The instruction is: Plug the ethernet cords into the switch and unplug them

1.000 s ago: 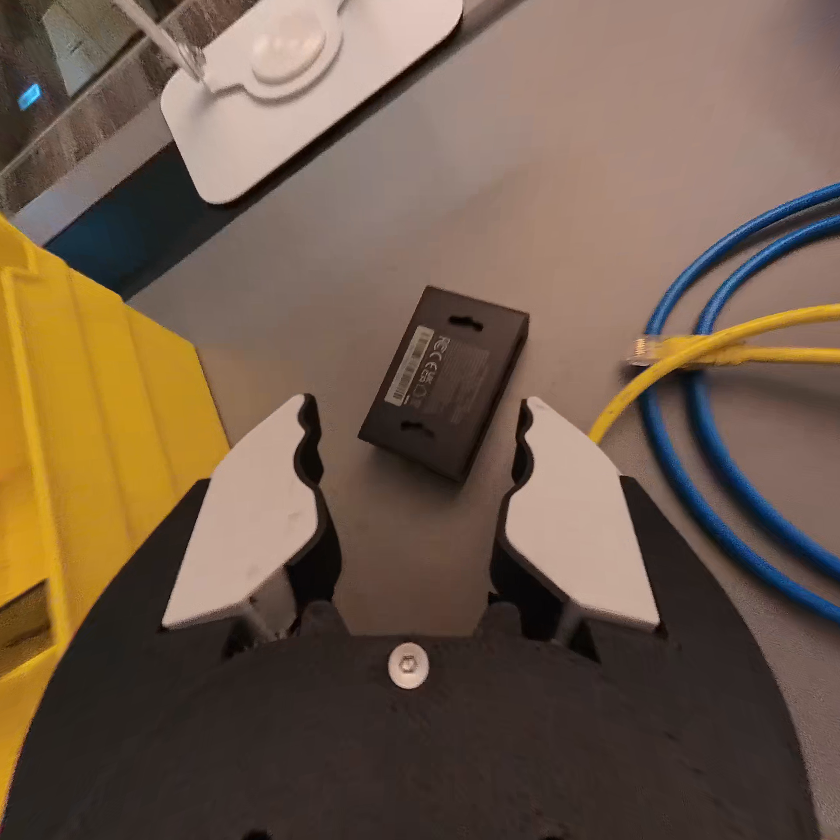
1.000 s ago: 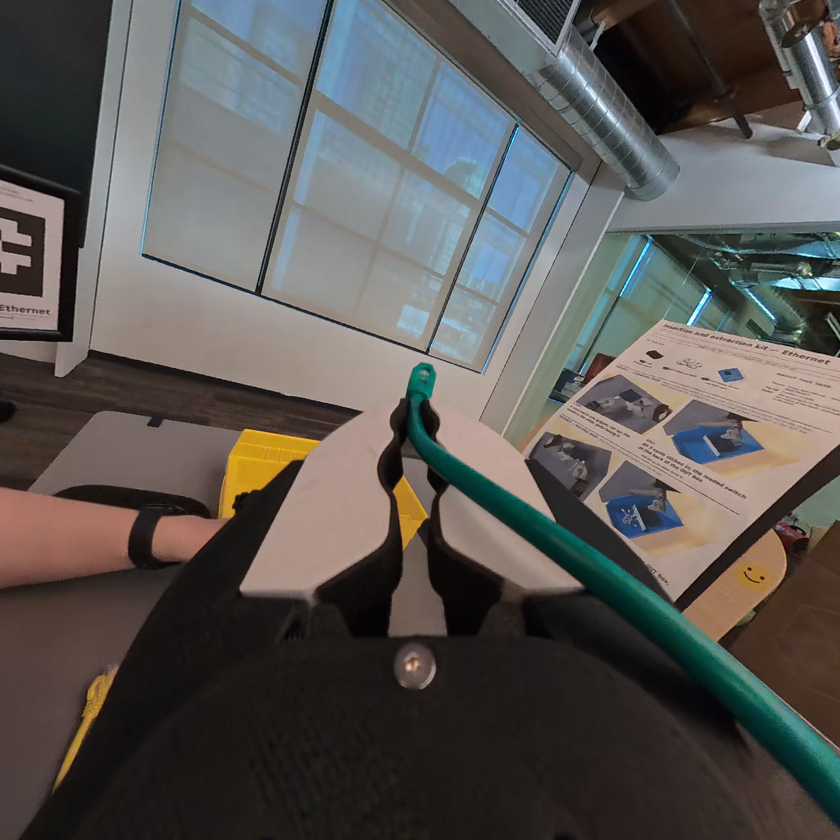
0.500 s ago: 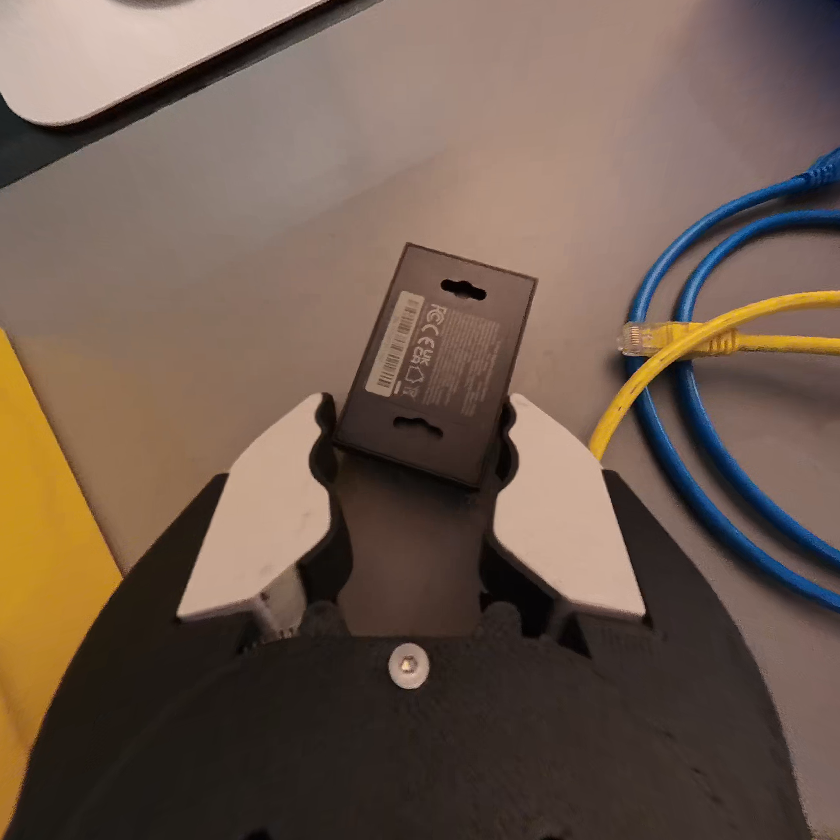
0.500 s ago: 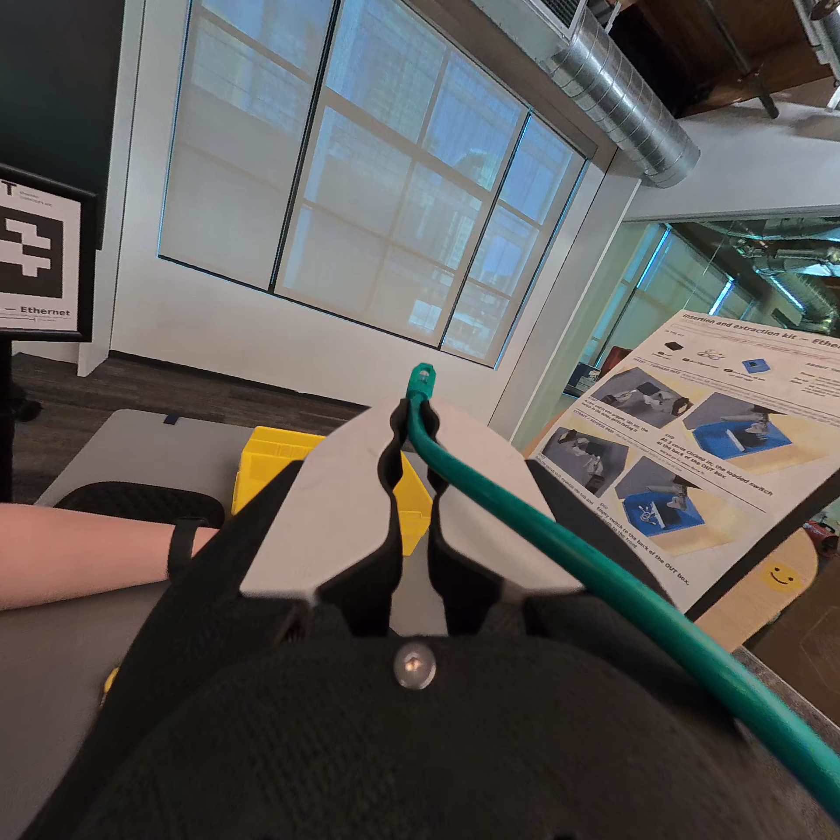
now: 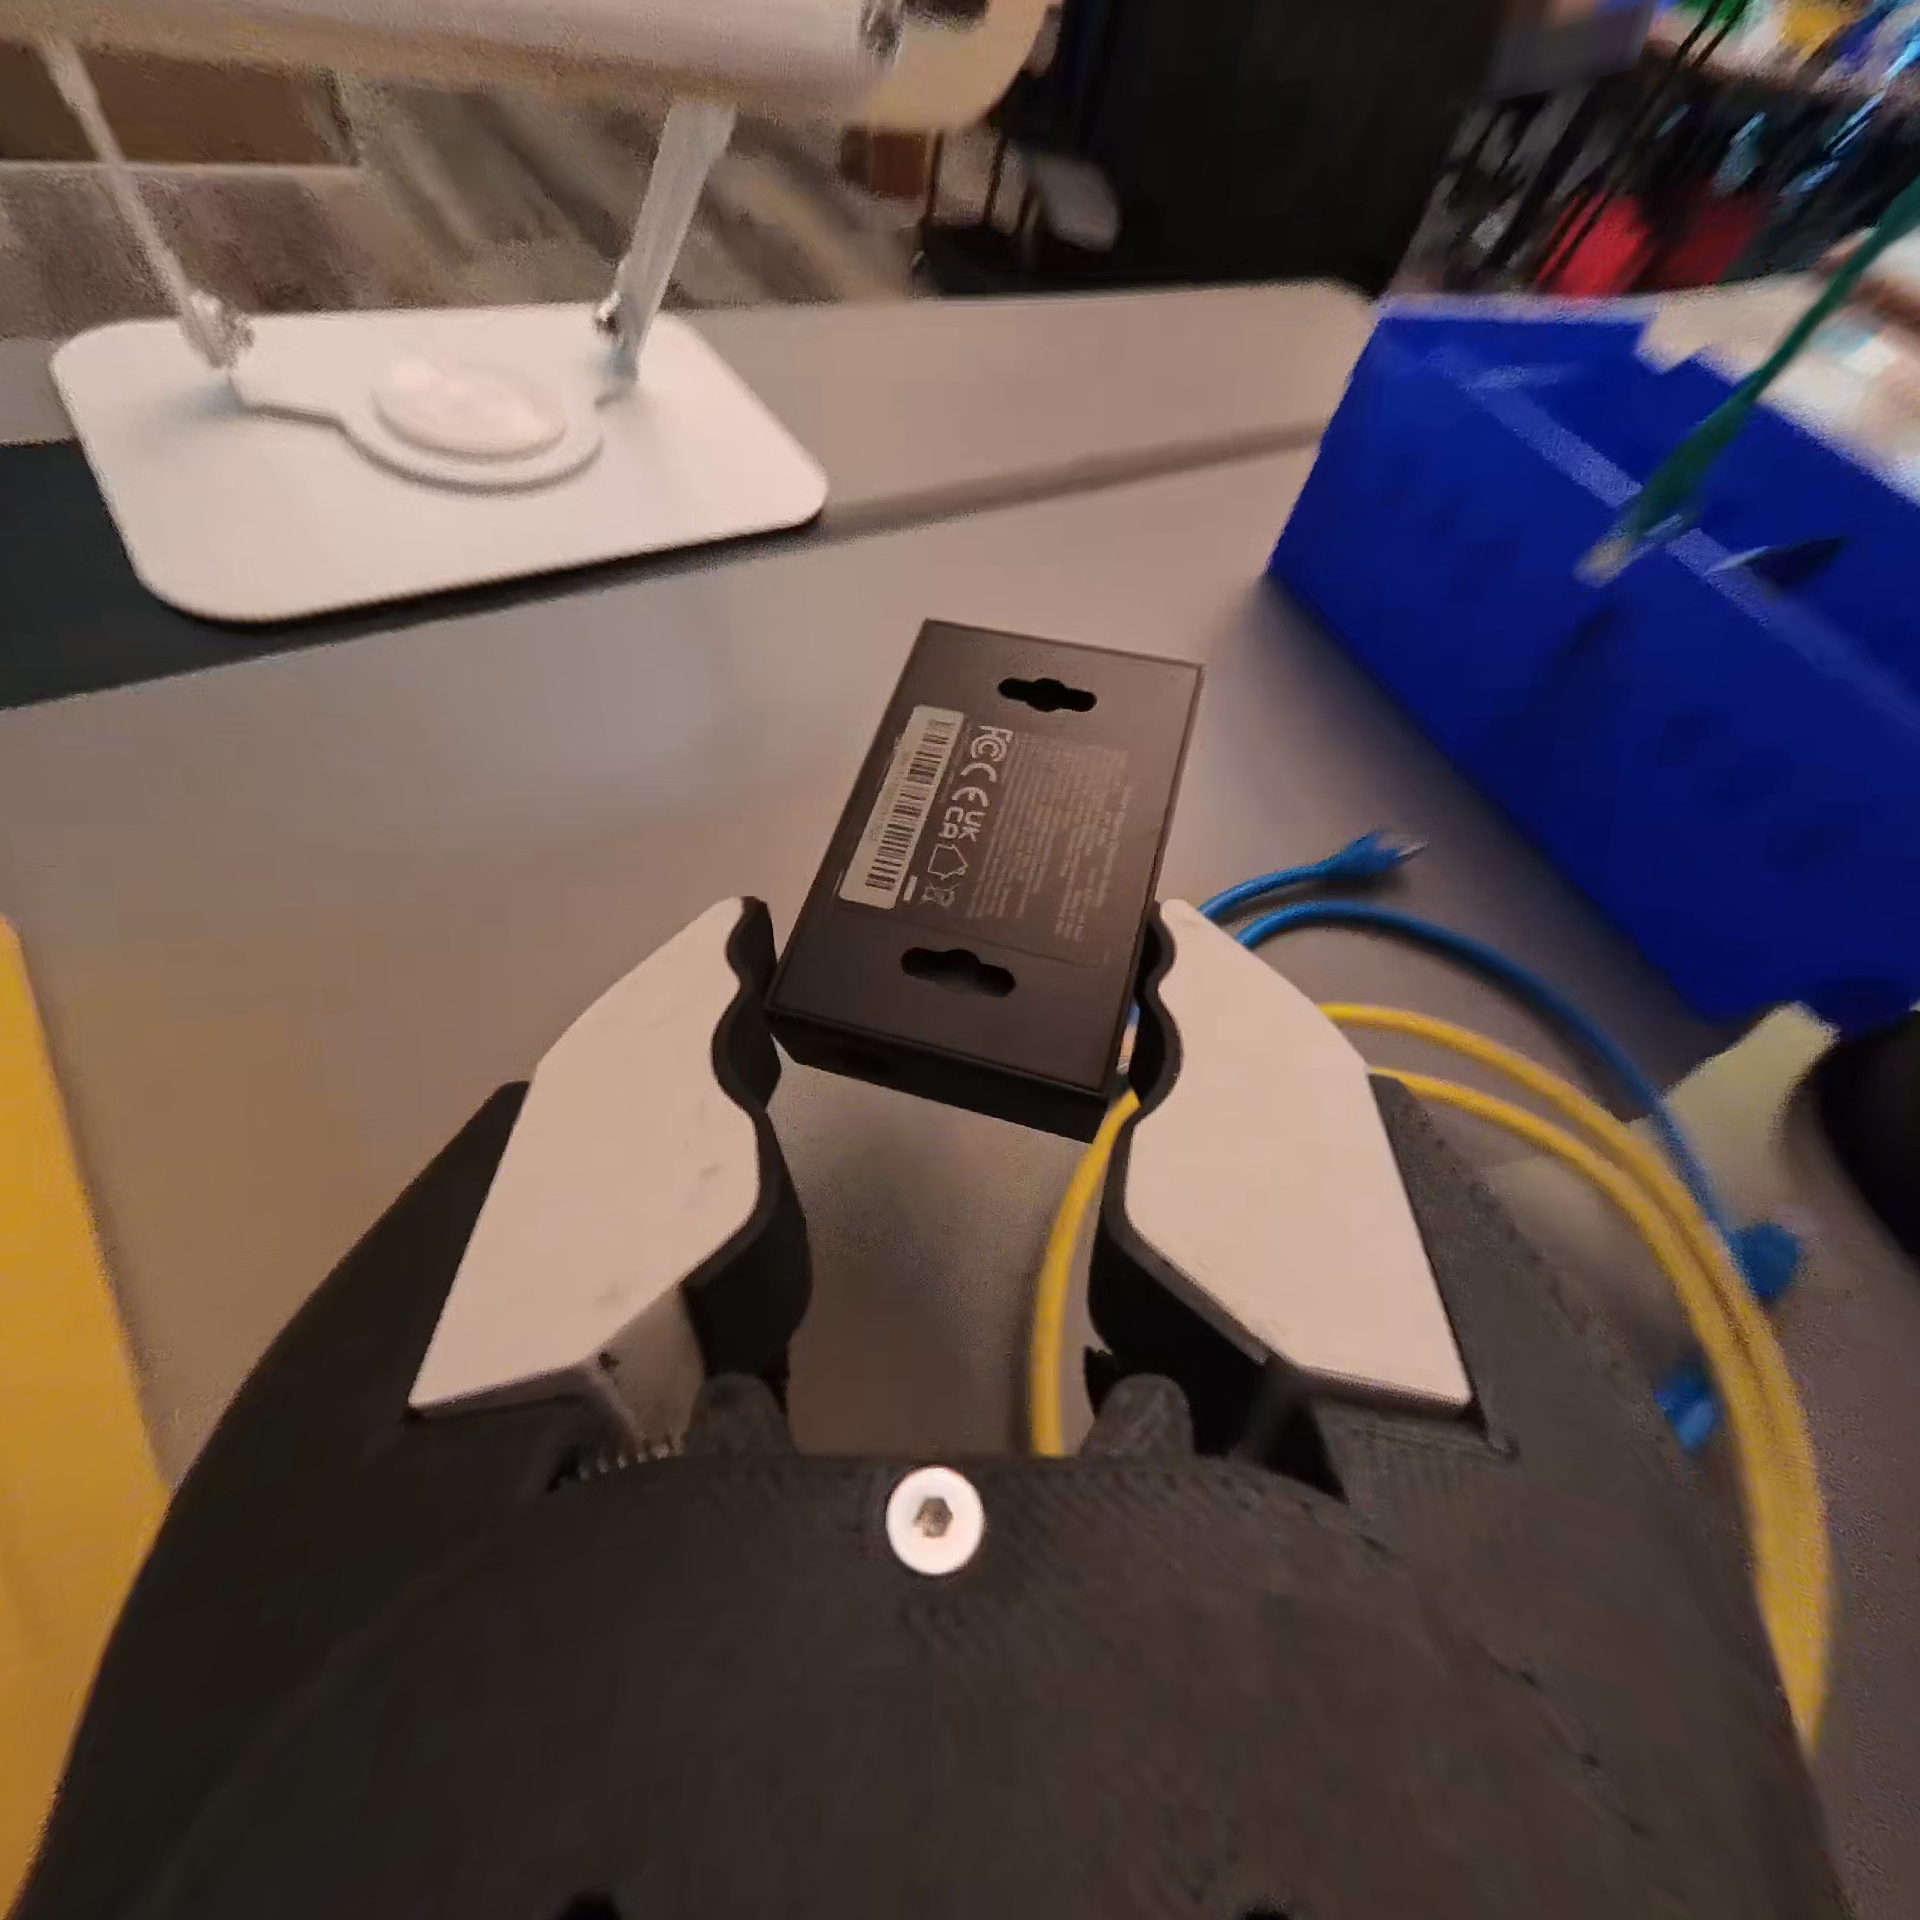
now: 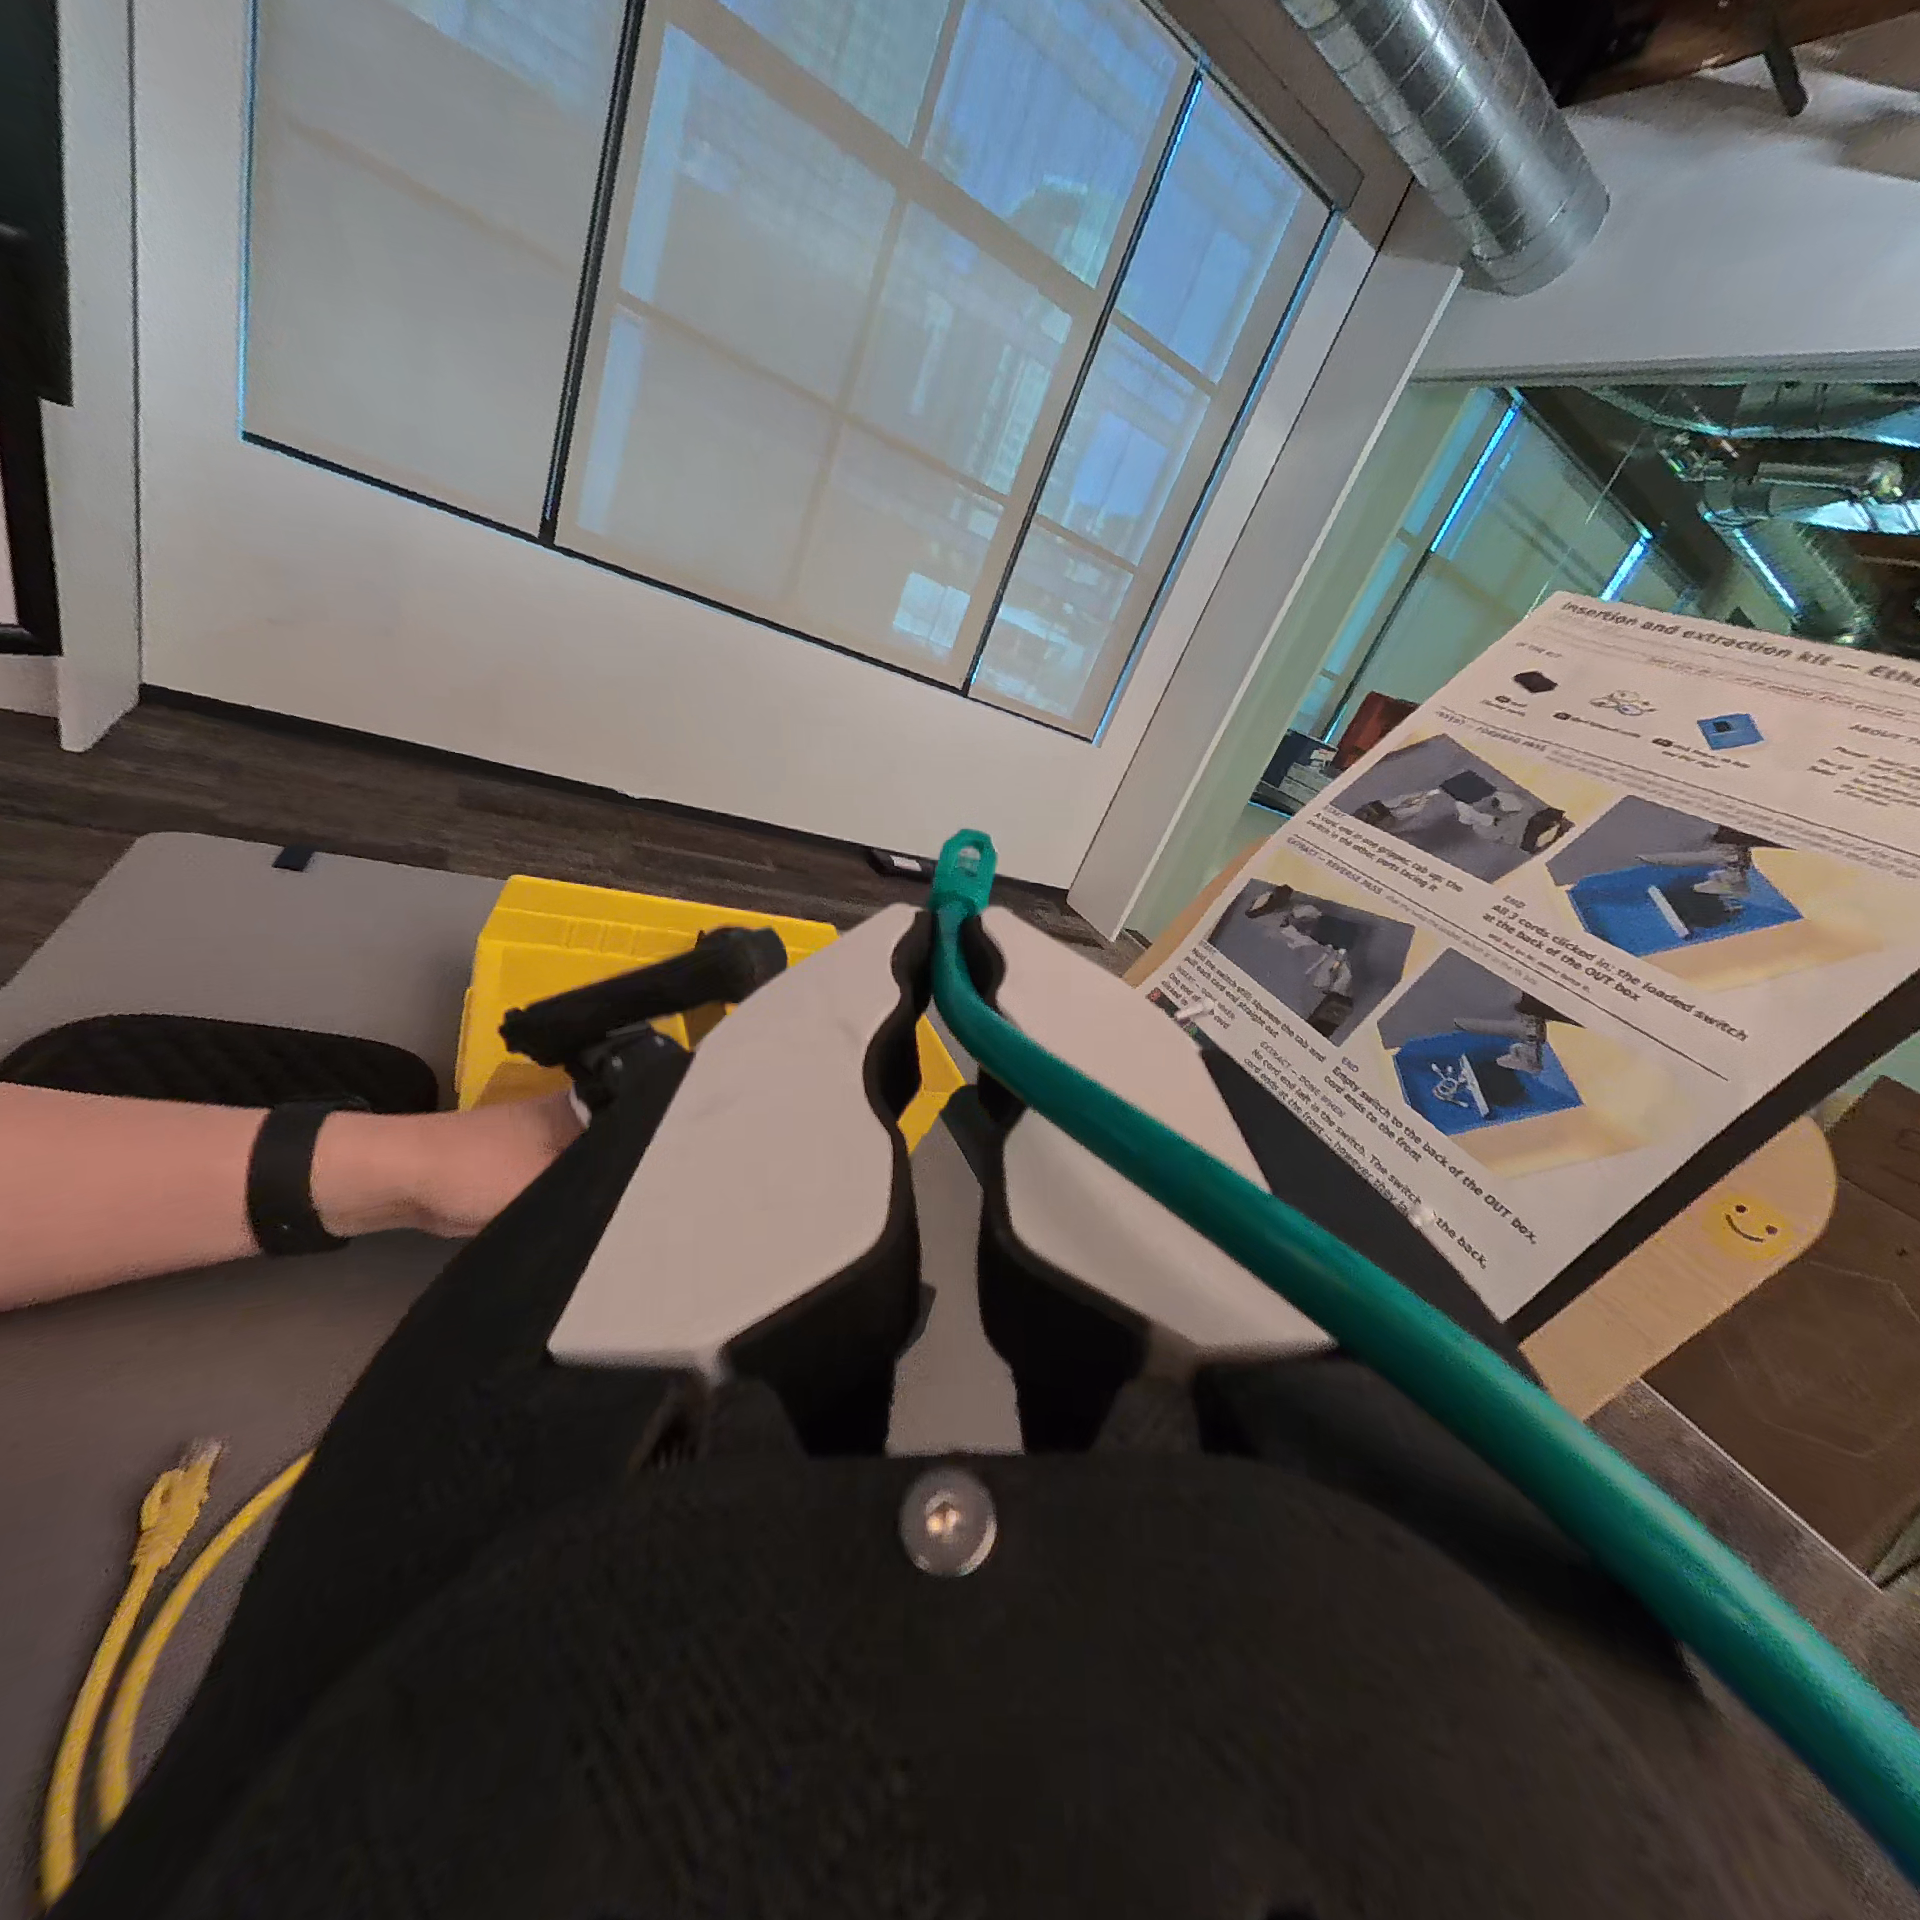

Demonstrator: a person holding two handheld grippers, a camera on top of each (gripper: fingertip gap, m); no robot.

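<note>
In the left wrist view my left gripper (image 5: 951, 997) is shut on the black switch (image 5: 997, 831), underside up, and holds it lifted above the grey table (image 5: 416, 831). Both pads press on its sides near the close end. In the right wrist view my right gripper (image 6: 951, 940) is shut on the green ethernet cord (image 6: 1195, 1195) just behind its plug (image 6: 964, 868), which points up past the fingertips. The green cord also shows blurred at the upper right of the left wrist view (image 5: 1725, 416). A yellow cord (image 5: 1558, 1122) and a blue cord (image 5: 1455, 935) lie loose on the table.
A blue bin (image 5: 1662, 675) stands at the right, a yellow bin (image 6: 582, 966) at the left. A white stand base (image 5: 416, 468) sits at the back. A person's arm (image 6: 156, 1184) reaches across. An instruction sheet (image 6: 1558, 935) leans at the right. The yellow cord's plug (image 6: 171, 1507) lies nearby. The grippers' ends are close to 30 cm from one another.
My left gripper moved onto the switch, closed on its sides and lifted it off the table, tilting the view up. My right gripper kept its hold on the green cord.
</note>
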